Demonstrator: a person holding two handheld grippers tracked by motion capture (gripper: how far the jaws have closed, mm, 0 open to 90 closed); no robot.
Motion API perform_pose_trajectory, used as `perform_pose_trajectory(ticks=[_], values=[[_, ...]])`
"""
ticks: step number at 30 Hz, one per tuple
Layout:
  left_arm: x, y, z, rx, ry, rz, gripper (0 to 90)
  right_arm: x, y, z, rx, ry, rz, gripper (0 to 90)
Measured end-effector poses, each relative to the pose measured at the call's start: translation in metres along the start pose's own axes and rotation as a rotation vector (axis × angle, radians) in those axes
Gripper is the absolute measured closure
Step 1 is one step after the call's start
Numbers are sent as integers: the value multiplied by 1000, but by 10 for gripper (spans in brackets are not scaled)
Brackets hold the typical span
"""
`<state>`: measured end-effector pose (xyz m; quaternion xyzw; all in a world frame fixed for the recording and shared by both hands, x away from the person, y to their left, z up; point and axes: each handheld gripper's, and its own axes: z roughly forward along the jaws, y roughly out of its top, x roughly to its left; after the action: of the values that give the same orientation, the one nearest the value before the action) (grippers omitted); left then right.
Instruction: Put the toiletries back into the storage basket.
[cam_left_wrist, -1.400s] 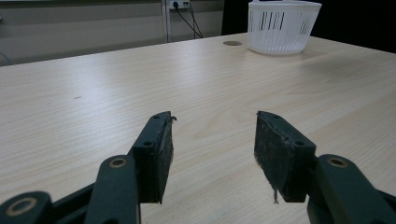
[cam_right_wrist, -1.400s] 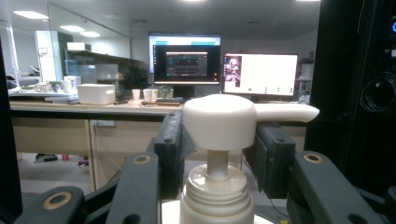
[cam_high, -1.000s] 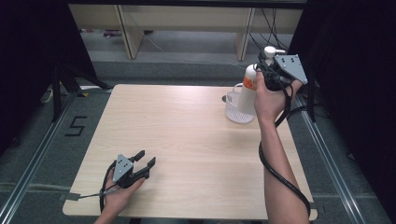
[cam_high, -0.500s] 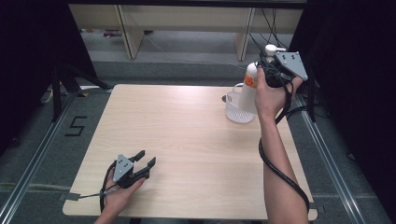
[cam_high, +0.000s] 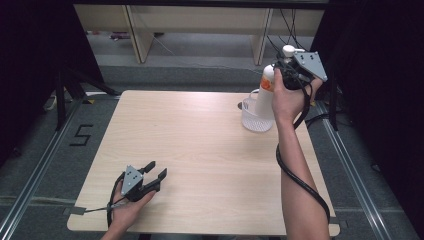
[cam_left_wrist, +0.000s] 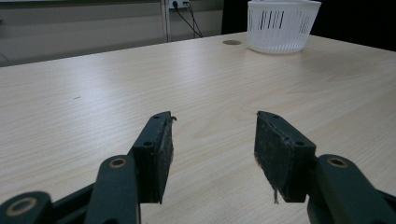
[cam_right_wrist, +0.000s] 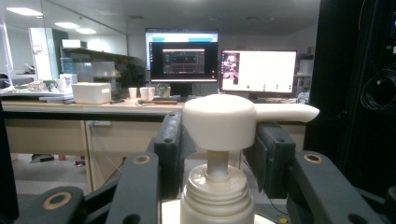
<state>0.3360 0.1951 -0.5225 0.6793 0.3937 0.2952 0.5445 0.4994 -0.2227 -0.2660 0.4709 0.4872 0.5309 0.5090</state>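
Right gripper (cam_high: 286, 75) fingers clamp the pump bottle (cam_high: 265, 95) by its neck, upright, lifted directly above the white basket (cam_high: 255, 120). Left gripper (cam_high: 152, 176) rests open on the counter (cam_high: 200, 150), well apart.

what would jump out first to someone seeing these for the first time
The white pump bottle held up in the air at the far right of the table, gripped near its neck by the right tongs, just above a white slotted basket. After that, the left tongs resting open and empty on the bare wooden table at its near left corner.
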Motion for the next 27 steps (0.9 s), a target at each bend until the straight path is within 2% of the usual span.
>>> perform_pose_trajectory(ticks=[19,20,21,27], values=[[0,0,0,-1,-2,-2,462,-2,-1,19,26,-7,-5,599],[0,0,0,0,-2,2,462,-1,-2,19,33,-5,13,599],[0,0,0,0,-2,2,461,-3,-1,20,30,-7,-2,599],[0,0,0,-3,-3,-4,462,-3,-2,25,41,-14,-1,599]])
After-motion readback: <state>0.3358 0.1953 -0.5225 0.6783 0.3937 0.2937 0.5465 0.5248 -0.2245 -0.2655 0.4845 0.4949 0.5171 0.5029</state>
